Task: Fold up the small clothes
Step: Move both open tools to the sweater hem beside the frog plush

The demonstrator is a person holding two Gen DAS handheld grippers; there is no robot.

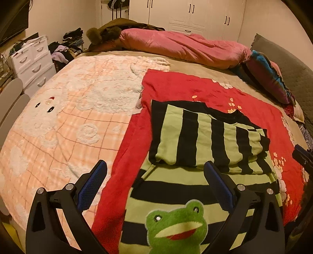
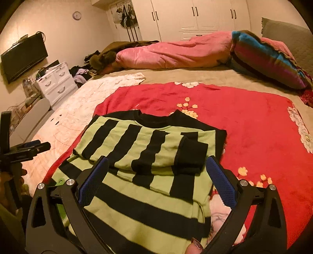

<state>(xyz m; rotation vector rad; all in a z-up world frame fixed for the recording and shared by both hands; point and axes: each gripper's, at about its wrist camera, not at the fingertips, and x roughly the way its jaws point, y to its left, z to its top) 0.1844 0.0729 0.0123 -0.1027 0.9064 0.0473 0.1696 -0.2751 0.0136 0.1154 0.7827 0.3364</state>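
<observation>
A green and black striped sweater (image 1: 205,140) lies on a red flowered blanket (image 1: 176,86) on the bed, its sleeves folded in across the chest. A plush frog face (image 1: 176,222) is sewn on its near hem. My left gripper (image 1: 155,166) is open and empty just above the hem. The sweater also shows in the right wrist view (image 2: 148,152), with a black cuff (image 2: 193,154) on top. My right gripper (image 2: 156,162) is open and empty over the sweater's lower half. The left gripper (image 2: 29,148) shows at the left edge there.
A pink checked fleece blanket (image 1: 64,125) covers the bed's left side. A pink quilt (image 1: 185,48) and striped pillow (image 1: 268,78) lie at the far side. A white drawer unit (image 1: 31,60), clothes pile (image 1: 64,48), wall TV (image 2: 23,56) and wardrobes (image 2: 195,15) stand beyond.
</observation>
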